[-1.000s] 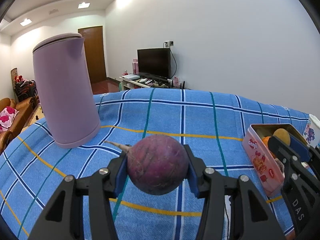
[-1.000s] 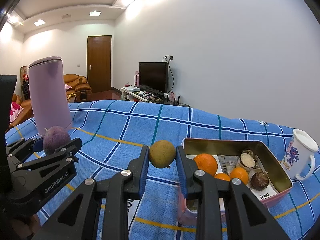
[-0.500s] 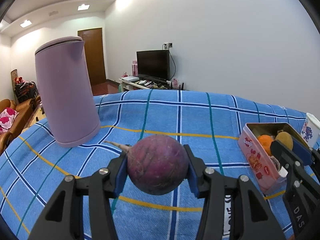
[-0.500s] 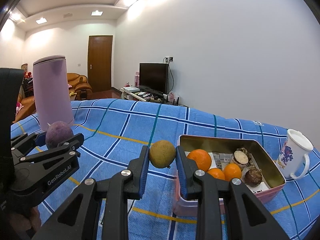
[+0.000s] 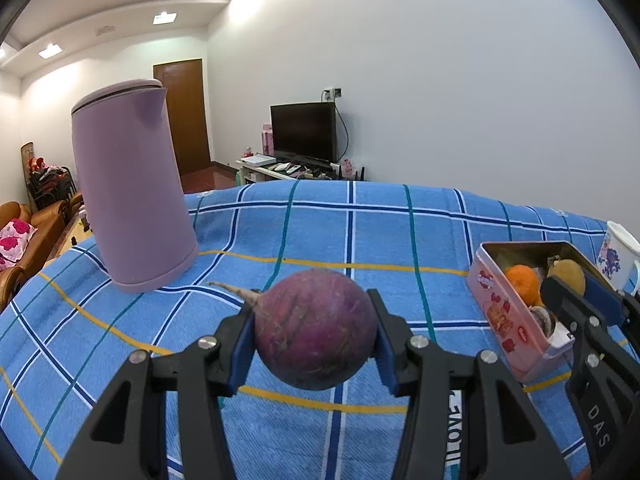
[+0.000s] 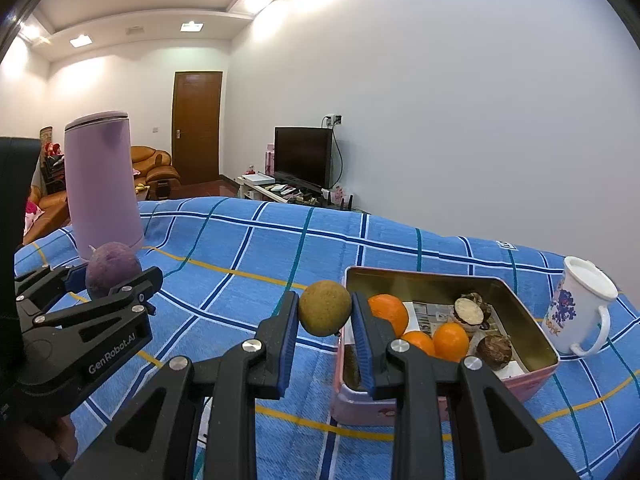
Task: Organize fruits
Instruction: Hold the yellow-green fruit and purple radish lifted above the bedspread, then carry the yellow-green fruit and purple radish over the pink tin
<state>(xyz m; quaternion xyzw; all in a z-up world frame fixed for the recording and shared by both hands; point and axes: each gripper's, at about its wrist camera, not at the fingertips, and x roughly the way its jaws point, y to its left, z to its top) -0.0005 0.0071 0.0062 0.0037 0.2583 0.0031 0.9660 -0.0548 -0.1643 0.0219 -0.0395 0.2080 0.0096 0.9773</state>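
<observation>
A round purple root sits clamped between the left tool's pads, above the blue checked tabletop. The right tool is clamped on a brownish-green fruit, just beside the pink tin's near-left rim, oranges inside it.

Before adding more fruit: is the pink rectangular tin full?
Partly full: pink rectangular tin holds oranges and brown pieces, with bare liner showing.

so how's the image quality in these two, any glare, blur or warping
Left wrist view: sharp, but fisheye bends the wall and blue plaid cloth, with dark vignette corners; ceiling lights bloom on the wall. Right wrist view: same warping, the white mug leans outward at the edge; the tin interior shows a mild sheen, no motion blur.
</observation>
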